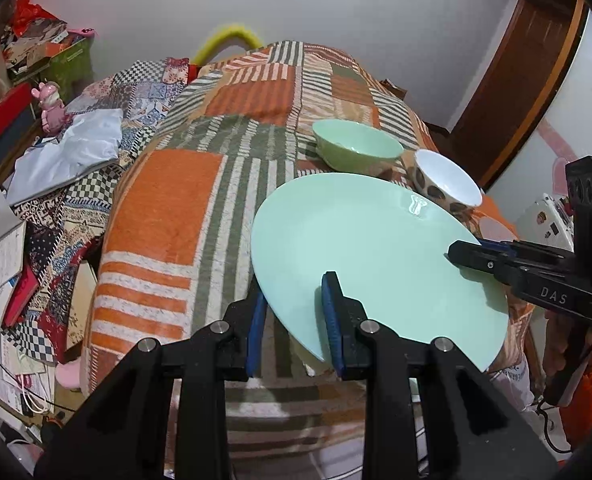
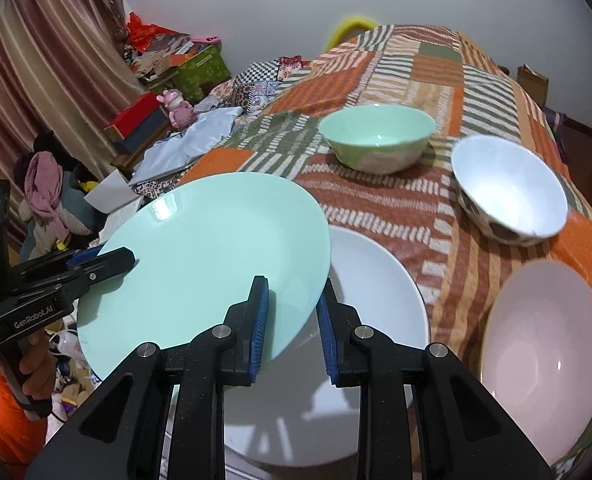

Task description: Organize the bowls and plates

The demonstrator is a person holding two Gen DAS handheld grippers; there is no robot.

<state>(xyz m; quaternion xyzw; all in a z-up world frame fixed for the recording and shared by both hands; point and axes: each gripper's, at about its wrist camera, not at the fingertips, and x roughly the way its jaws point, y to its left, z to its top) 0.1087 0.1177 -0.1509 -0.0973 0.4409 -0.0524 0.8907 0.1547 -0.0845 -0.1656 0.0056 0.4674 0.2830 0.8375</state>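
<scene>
The mint-green plate is clamped at opposite rims by the left gripper and right gripper. It should be kept level and lowered centred onto the white plate.

A big round mint-green plate is up in the air, tilted, over the front edge of the striped blanket. Under it, at that front edge, lies a flat round white plate. A pale pink round bowl sits near the front right corner. Farther back stand a mint-green bowl and a white bowl with brown spots, side by side, both upright and empty.
</scene>
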